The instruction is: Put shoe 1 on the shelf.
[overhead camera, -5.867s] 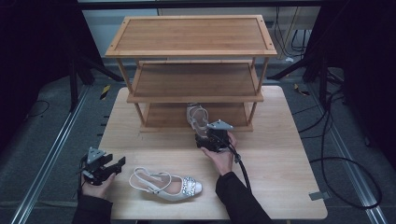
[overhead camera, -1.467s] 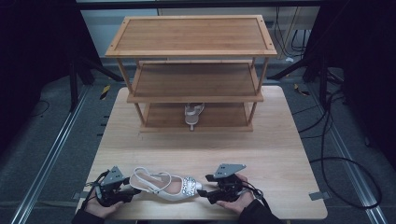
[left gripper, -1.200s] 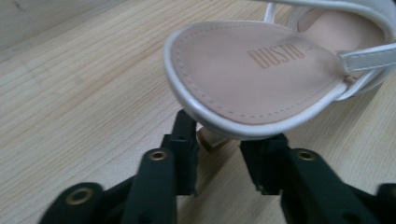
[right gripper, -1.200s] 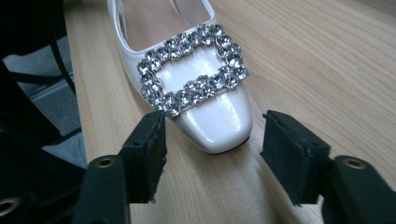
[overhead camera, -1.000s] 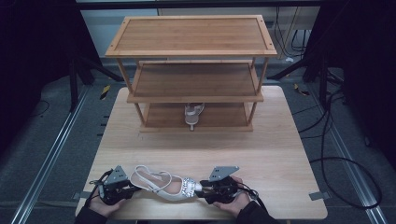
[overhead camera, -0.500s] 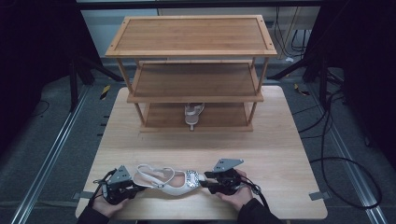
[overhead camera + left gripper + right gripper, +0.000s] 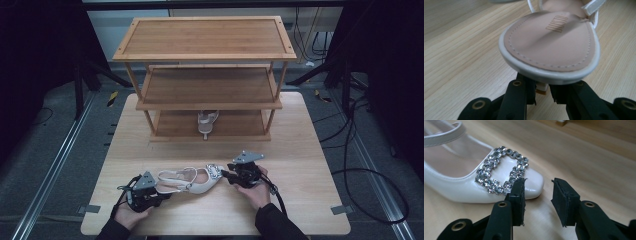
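A three-tier rack (image 7: 205, 55) stands at the far side of the tabletop (image 7: 300, 150), one shoe (image 7: 207, 121) on its bottom shelf; its mate, the white shoe (image 7: 192, 180), lies on the near tabletop, long axis running left-right, heel left, buckled toe (image 7: 504, 170) right. The left gripper (image 7: 146, 192) has its fingers (image 7: 517, 92) clamped on the heel (image 7: 541, 88); the right gripper (image 7: 243, 173) is just right of the toe, fingers (image 7: 517, 192) partly open and closing, holding nothing, the toe tip just left of their gap.
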### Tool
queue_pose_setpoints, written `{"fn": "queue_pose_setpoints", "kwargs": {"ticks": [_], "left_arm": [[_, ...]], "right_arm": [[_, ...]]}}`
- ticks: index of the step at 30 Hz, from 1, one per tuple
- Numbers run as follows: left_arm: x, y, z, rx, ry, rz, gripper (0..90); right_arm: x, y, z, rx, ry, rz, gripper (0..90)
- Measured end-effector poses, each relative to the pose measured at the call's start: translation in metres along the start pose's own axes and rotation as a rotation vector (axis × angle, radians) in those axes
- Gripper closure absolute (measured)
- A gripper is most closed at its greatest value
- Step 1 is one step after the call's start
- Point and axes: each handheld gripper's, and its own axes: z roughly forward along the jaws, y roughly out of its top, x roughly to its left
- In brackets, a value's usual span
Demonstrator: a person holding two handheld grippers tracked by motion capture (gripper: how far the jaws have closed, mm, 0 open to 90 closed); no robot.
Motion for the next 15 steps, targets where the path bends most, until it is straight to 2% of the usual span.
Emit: {"fn": "queue_pose_setpoints", "kwargs": {"ticks": [4,6,9,14,15], "left_arm": [[-0.005,0.005,0.008,-0.008,0.023,-0.007,75.3],[-0.009,0.01,0.014,-0.017,0.035,-0.009,75.3],[-0.016,0.014,0.021,-0.02,0.047,-0.008,75.3],[-0.025,0.017,0.027,-0.008,0.042,0.012,74.6],[-0.028,0.017,0.028,0.001,0.035,0.021,74.3]], "right_arm": [[-0.009,0.007,0.008,-0.004,-0.034,0.005,64.0],[-0.017,0.01,0.014,-0.014,-0.056,0.039,64.6],[-0.023,0.009,0.017,-0.026,-0.07,0.055,63.9],[-0.028,0.008,0.013,-0.024,-0.091,0.065,58.3],[-0.028,0.01,0.004,-0.054,-0.086,0.071,57.4]]}}
